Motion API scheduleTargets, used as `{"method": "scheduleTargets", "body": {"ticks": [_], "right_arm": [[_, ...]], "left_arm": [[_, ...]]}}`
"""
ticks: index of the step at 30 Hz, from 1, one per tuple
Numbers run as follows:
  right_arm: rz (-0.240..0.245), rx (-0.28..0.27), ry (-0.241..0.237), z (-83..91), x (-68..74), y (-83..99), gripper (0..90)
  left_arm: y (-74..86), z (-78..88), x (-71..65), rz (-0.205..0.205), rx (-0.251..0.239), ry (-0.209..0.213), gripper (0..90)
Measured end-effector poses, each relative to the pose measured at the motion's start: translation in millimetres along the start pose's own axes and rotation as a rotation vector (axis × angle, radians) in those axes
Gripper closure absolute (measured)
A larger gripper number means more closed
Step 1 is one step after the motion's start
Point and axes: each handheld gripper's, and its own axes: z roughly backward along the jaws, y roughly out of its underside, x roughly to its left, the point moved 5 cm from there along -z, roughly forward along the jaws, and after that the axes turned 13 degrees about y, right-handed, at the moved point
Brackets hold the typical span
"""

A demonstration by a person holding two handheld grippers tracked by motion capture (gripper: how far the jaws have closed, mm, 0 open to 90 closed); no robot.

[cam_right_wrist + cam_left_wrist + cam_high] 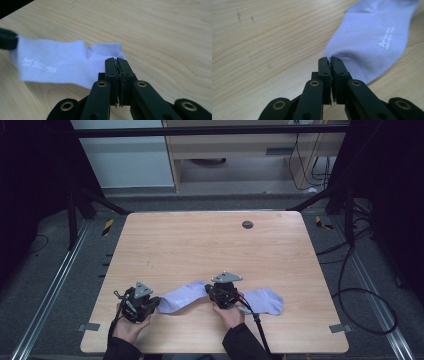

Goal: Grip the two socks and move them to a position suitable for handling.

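A lavender sock (182, 296) is stretched out near the table's front edge, between my two grippers. My left gripper (156, 301) is shut on its left end; in the left gripper view the black jaws (329, 59) pinch the edge of the sock (372, 37), which shows small white lettering. My right gripper (209, 290) is shut on the sock's right end; in the right gripper view its jaws (116, 60) clamp the ribbed cuff of the sock (57, 62). A second lavender sock (265, 301) lies flat just right of my right hand.
The light wooden table (200, 240) has a small dark round grommet (247, 224) near its far edge. A black cable (257, 325) trails from the right gripper over the front edge. Dark floor, rails and cables surround the table.
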Motion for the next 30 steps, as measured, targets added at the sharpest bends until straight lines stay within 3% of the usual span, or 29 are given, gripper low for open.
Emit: {"method": "scheduleTargets", "body": {"ticks": [4, 9, 13, 15, 21, 26, 30], "right_arm": [[0.015, 0.011, 0.001, 2.3, 5.1, 8.5, 88.2], [0.015, 0.035, 0.002, 0.7, 9.4, 17.9, 87.3], [0.026, 0.051, 0.004, -1.7, 11.4, 24.8, 82.1], [0.015, 0.055, 0.005, -0.3, 10.5, 25.9, 80.2], [-0.002, -0.004, 0.003, 11.7, 0.2, 16.4, 75.7], [-0.009, -0.033, -0.010, 25.0, -11.0, 5.5, 67.7], [-0.028, -0.049, -0.011, 38.9, -27.4, -4.0, 62.2]], "left_arm": [[-2.0, -10.0, 7.4, -0.018, 0.045, -0.020, 86.2], [-1.3, -16.5, 14.4, -0.030, 0.064, -0.044, 84.5], [0.9, -13.9, 16.4, -0.023, 0.057, -0.049, 78.0], [0.4, -8.5, 17.6, -0.014, 0.037, -0.049, 76.7], [-6.9, 5.6, 14.4, 0.005, -0.028, -0.034, 67.1], [-22.3, 18.3, 0.4, 0.016, -0.118, 0.003, 61.1], [-31.4, 21.4, -12.8, 0.005, -0.152, 0.032, 58.5]]}}
